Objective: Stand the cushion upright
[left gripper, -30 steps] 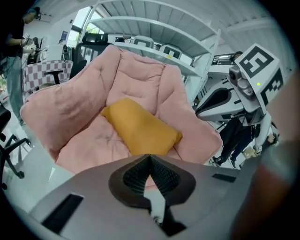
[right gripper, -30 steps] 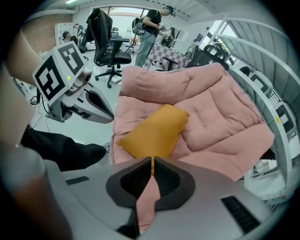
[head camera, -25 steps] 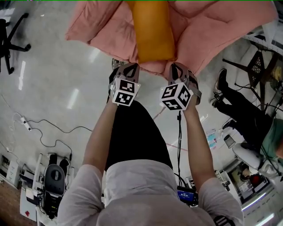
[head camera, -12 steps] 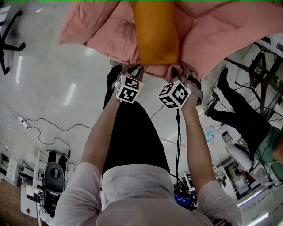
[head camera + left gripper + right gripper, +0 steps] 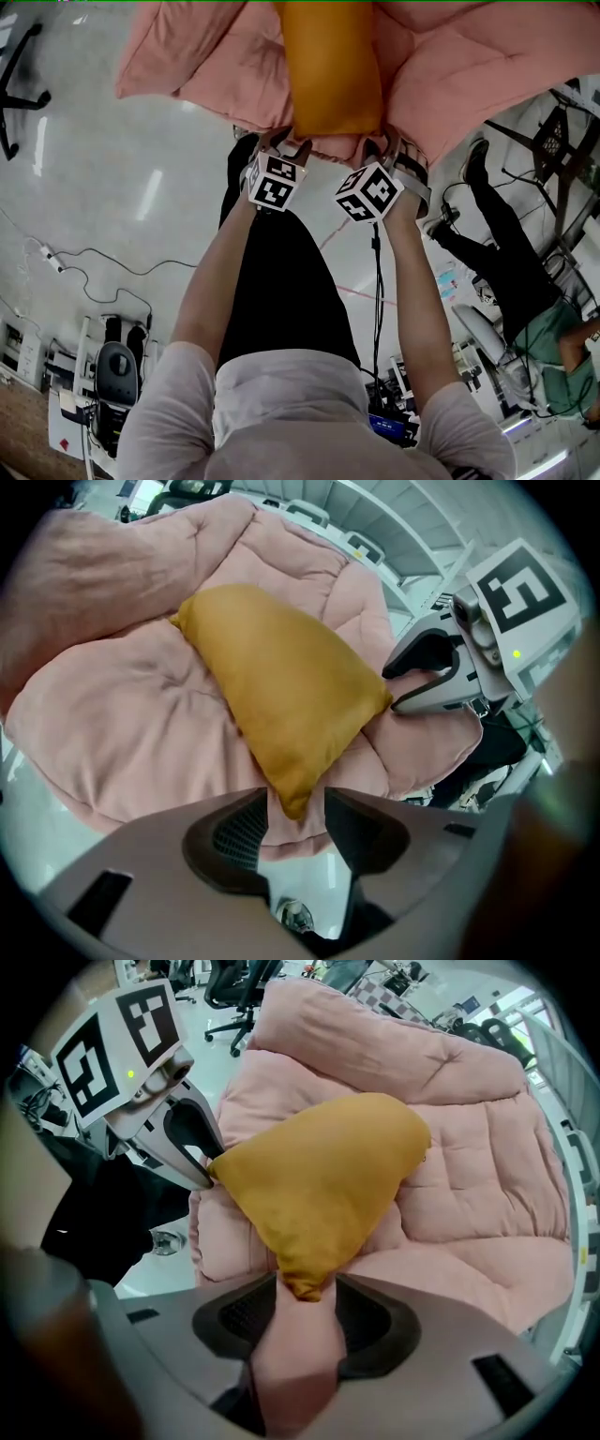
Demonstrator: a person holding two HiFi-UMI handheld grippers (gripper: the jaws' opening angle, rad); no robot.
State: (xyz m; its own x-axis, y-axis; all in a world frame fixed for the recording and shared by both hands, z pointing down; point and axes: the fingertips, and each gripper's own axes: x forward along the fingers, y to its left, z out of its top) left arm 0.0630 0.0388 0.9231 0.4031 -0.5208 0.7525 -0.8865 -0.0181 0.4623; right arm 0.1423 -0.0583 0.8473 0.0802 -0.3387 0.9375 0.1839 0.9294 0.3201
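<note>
The pink padded seat (image 5: pixel 469 75) fills the top of the head view. The orange cushion (image 5: pixel 330 66) lies flat along its middle crease. The left gripper (image 5: pixel 295 810) and right gripper (image 5: pixel 305 1305) are at the cushion's two near corners. Both jaws have just been opening and now stand released, each with a corner tip loose between them; pink padding also sits between the right pair.

Person wore a pale grey short-sleeved T-shirt (image 5: pixel 291 403) and black trousers (image 5: pixel 286 281). Both the left gripper (image 5: pixel 284 142) and right gripper (image 5: pixel 382 150) had grey moulded shells and dark ribbed pads (image 5: pixel 234 829). Each carried a white cube (image 5: pixel 274 182) with black square markers at its 6 o'clock end. A thin black cable (image 5: pixel 377 281) ran from the right gripper toward 6 o'clock.
</note>
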